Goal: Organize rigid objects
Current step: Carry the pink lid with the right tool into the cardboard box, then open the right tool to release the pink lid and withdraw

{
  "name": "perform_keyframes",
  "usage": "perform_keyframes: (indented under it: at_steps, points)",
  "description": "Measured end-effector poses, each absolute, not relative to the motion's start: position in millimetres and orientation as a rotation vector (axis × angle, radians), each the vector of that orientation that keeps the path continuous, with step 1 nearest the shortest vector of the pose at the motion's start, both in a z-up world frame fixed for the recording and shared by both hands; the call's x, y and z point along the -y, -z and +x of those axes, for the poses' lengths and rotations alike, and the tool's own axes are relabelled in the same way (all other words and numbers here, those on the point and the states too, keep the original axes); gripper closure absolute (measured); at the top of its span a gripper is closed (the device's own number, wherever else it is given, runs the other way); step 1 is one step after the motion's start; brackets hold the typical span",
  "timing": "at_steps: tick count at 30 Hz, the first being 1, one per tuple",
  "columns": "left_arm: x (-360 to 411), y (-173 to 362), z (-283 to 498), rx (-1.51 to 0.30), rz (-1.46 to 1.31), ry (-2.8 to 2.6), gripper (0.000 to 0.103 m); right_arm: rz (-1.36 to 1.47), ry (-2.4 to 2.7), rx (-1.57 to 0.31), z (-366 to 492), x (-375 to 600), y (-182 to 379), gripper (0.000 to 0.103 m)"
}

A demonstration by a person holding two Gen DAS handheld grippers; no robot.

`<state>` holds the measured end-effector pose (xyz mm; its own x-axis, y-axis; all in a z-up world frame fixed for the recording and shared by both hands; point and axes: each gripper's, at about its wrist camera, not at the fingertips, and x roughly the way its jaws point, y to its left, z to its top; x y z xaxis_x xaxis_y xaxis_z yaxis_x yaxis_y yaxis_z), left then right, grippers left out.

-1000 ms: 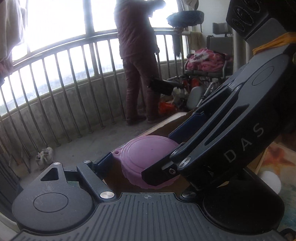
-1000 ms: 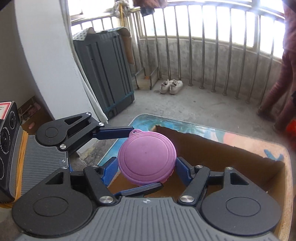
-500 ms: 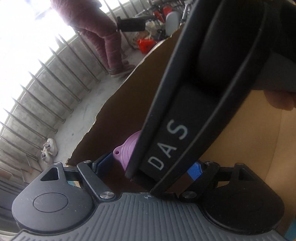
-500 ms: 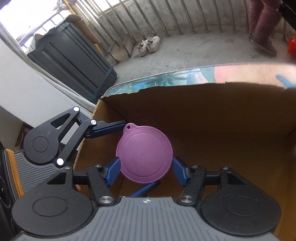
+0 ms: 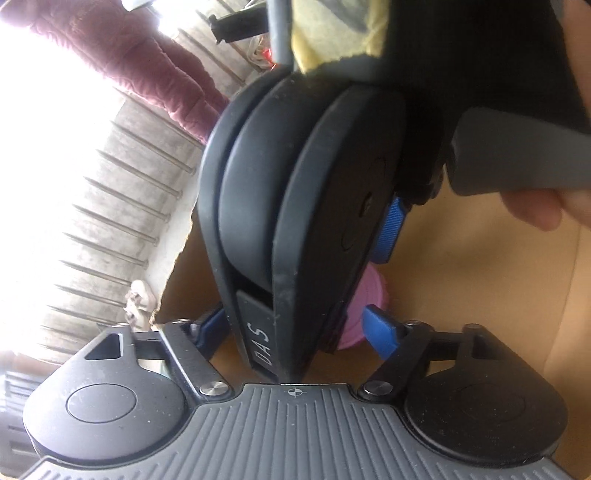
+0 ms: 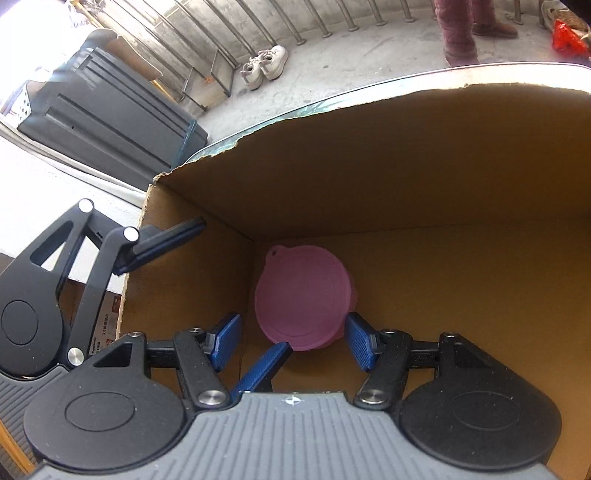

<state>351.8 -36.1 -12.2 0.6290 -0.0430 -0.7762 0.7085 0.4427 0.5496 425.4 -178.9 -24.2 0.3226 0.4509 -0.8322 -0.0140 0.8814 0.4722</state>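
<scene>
A pink round bowl lies on the floor of a cardboard box, in its left corner beside the wall. My right gripper hangs open above it. Its blue pads flank the bowl's near edge without pressing, with a gap at the left pad. The left gripper's fingers show in the right wrist view: one by the box rim, the other tip close to the bowl's near edge. In the left wrist view my left gripper has its jaws closing. The right tool's black body fills the space between them, and only a slice of the bowl shows.
The box stands on a table with a printed cover. A hand grips the right tool's handle. On the balcony floor are white shoes, a dark grey cabinet, a red bag and a person in maroon at the railing.
The bowl was held up between the fingers at the box's rim; now it lies free on the box floor. Both grippers have sunk into the box and rolled.
</scene>
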Motion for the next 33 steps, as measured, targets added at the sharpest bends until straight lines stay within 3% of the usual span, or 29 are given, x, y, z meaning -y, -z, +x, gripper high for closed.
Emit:
perform_keyframes:
  at_steps: [3,5,9,13,15,18,20,33]
  points:
    - [32.4,4.7,347.5,-0.744,1.011,0.514,0.031,0.438,-0.315,-1.198,433.5,175.7,26.0,0.042]
    - [29.5,-0.9,346.1,-0.748,0.991,0.52,0.031,0.474,-0.325,-1.217,437.5,175.9,30.0,0.055]
    - [23.8,-6.0,339.5,-0.766,0.993,0.553,0.032,0.5,-0.297,-1.221,438.4,175.1,32.0,0.054]
    - [19.4,-8.9,335.1,-0.774,0.999,0.54,0.041,0.513,-0.28,-1.223,435.6,176.5,35.6,0.054]
    - [17.5,-13.8,332.1,-0.767,0.99,0.523,0.041,0.486,-0.277,-1.212,431.3,174.1,33.3,0.054]
    - [10.6,-31.5,319.6,-0.741,0.924,0.538,0.04,0.42,-0.276,-1.204,421.3,171.6,22.1,0.047]
    - [1.8,-48.1,306.0,-0.708,0.84,0.532,0.039,0.349,-0.26,-1.17,409.5,168.0,7.6,0.037]
    - [-55.6,-129.5,156.8,-0.388,0.412,0.444,0.032,0.286,-0.318,-0.894,318.7,149.3,-77.7,0.036]
